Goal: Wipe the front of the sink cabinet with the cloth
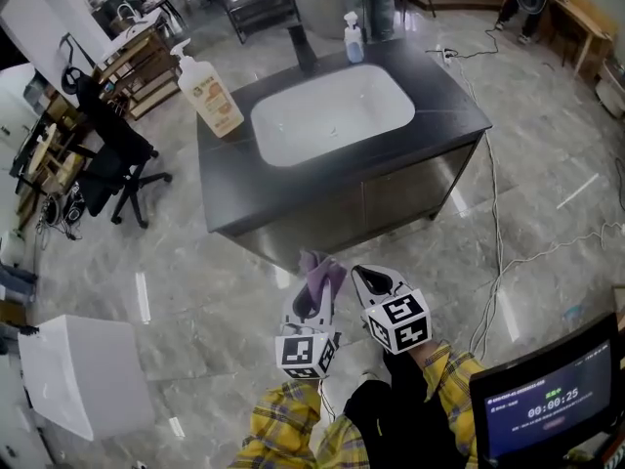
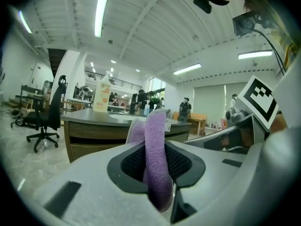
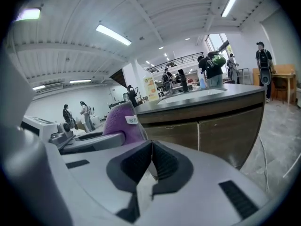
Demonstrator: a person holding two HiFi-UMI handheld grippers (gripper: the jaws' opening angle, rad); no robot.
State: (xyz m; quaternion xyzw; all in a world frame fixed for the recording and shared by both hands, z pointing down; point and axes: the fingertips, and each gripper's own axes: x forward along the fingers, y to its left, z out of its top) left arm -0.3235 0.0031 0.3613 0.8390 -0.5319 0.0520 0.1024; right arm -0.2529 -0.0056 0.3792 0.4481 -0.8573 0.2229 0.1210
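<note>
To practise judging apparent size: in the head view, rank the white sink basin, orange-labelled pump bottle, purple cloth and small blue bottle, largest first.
1. White sink basin.
2. Orange-labelled pump bottle.
3. Purple cloth, nearer the camera and partly hidden, so its place is unsure.
4. Small blue bottle.

Grey marble floor (image 1: 547, 145) fills an open workshop: black office chair (image 1: 112, 159) at left, cables (image 1: 498, 203) trailing right, strip lights (image 2: 100, 15) glowing on the white ceiling (image 2: 155, 32).
</note>
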